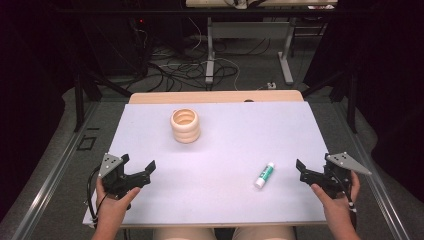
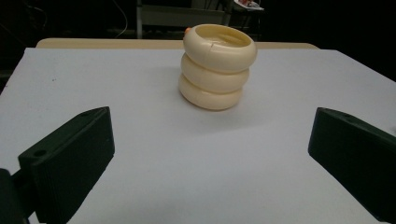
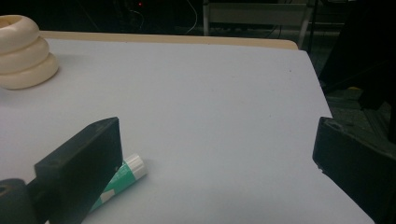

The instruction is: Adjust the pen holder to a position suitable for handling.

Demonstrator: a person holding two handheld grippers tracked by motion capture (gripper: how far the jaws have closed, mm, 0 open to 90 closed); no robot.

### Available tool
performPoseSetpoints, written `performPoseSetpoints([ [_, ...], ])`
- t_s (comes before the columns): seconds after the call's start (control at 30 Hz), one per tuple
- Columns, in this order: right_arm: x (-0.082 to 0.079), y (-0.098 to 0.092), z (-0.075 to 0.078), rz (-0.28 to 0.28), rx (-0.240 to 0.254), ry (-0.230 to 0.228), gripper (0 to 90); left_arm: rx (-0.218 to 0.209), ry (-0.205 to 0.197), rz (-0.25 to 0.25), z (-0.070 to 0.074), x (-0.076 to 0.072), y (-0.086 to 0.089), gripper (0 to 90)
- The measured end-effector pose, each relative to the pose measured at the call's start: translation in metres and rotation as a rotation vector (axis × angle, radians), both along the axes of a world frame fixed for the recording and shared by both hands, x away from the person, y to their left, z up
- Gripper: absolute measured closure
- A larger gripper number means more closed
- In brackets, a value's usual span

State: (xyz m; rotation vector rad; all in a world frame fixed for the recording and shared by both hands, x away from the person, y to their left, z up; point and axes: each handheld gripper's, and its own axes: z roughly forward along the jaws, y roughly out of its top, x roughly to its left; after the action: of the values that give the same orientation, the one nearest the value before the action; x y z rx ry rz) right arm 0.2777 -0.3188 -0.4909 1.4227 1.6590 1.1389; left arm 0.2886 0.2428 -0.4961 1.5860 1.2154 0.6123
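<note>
A cream ribbed cup [image 1: 185, 125] made of three stacked rings stands upright on the white board [image 1: 225, 150], left of centre toward the back. A glue stick [image 1: 264, 175] with a green label and white cap lies flat at the front right. My left gripper [image 1: 138, 162] rests open at the front left and points toward the cup [image 2: 218, 65], well short of it, with nothing between its jaws. My right gripper [image 1: 313, 162] is open at the right edge. The glue stick [image 3: 123, 179] lies just beyond its left jaw, partly hidden by it.
The board sits on a wooden tabletop [image 1: 215, 96] whose back edge shows behind it. Beyond the table are dark floor, cables [image 1: 190, 67] and a grey desk frame [image 1: 210, 50]. The board's right edge [image 3: 317, 88] drops off close to my right gripper.
</note>
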Motion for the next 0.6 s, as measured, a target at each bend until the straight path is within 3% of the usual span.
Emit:
performPoseSetpoints([
  [0.27, 0.0, 0.0, 0.0, 0.006, -0.023, -0.013, 0.8, 0.013, 0.005, 0.009, 0.002, 0.0, -0.003, 0.4],
  [0.6, 0.0, 0.002, 0.001, 0.013, -0.014, -0.017, 2.1, 0.029, 0.033, 0.02, 0.011, 0.008, -0.01, 1.7],
])
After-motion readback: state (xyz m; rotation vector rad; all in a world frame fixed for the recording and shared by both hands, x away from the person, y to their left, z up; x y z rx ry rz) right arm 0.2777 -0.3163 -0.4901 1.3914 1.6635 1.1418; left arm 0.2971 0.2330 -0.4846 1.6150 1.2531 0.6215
